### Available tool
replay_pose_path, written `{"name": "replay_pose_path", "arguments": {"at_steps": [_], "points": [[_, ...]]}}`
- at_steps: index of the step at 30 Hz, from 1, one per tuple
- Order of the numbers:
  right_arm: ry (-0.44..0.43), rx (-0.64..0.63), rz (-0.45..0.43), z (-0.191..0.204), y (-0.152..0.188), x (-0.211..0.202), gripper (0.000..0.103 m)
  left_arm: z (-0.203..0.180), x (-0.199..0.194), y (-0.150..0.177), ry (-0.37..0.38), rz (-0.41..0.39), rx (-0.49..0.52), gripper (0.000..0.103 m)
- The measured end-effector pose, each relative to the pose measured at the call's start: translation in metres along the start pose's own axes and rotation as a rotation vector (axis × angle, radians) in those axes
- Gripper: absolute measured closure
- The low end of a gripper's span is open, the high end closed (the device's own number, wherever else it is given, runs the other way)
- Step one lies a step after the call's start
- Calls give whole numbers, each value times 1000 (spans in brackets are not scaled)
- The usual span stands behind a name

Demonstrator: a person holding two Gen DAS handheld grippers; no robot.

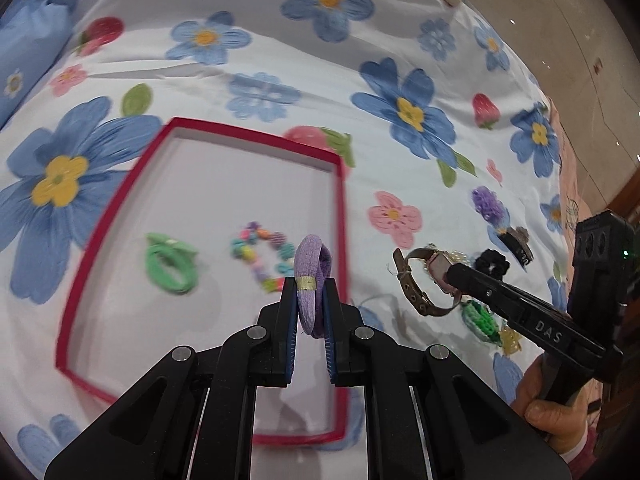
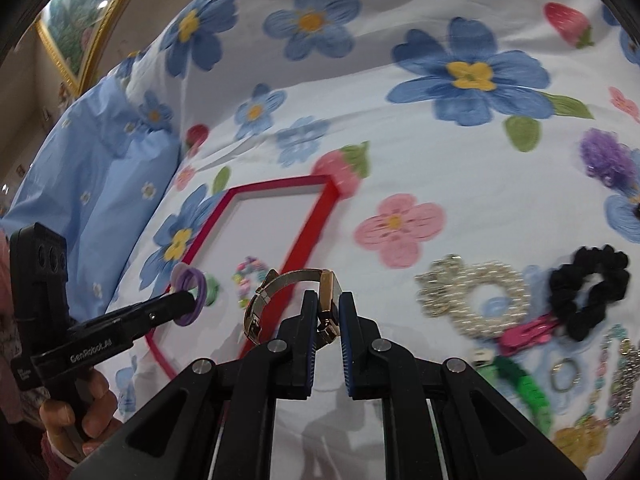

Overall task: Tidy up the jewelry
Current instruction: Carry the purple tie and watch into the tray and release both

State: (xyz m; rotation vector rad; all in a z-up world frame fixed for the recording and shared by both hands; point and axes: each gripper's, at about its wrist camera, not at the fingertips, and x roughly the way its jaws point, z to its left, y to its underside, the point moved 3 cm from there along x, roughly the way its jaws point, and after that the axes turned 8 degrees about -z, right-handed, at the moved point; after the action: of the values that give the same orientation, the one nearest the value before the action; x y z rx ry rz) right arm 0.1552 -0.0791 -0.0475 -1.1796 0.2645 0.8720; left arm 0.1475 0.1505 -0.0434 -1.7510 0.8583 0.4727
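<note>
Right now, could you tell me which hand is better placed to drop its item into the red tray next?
Left, probably. The left gripper holds the purple hair tie over the red tray, while the right gripper holds the watch beside the rim.

On the flower-printed bed sheet [image 1: 280, 40] lies the red-rimmed shallow tray [image 1: 340, 216]. In it, the green hair tie [image 1: 172, 264] sits at nine o'clock of the pastel bead bracelet [image 1: 262, 254]. At three o'clock of the tray lies the black scrunchie [image 2: 586, 296], beside the pearl ring-shaped hair piece [image 2: 476, 298].
</note>
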Motion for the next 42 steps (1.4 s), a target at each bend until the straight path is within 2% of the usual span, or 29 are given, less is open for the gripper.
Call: {"name": "replay_pose_path", "arguments": {"at_steps": [11,20,31,38,42], "points": [[-69,-78,33,61,5,29,93,53,-12,6,-65,0,-68,93],[-77,-116,93,90,19,74,93,90,4,12,-99,48,-120,93],[2,-185,116,88,24,112,93,108,37,9,-116,90,-136,93],[-9,-183,127,86,19,120,93,110,45,9,-132,102,-119,92],[-28,-179,134,86,21,118,88,110,43,8,-140,98,-118,89]]}}
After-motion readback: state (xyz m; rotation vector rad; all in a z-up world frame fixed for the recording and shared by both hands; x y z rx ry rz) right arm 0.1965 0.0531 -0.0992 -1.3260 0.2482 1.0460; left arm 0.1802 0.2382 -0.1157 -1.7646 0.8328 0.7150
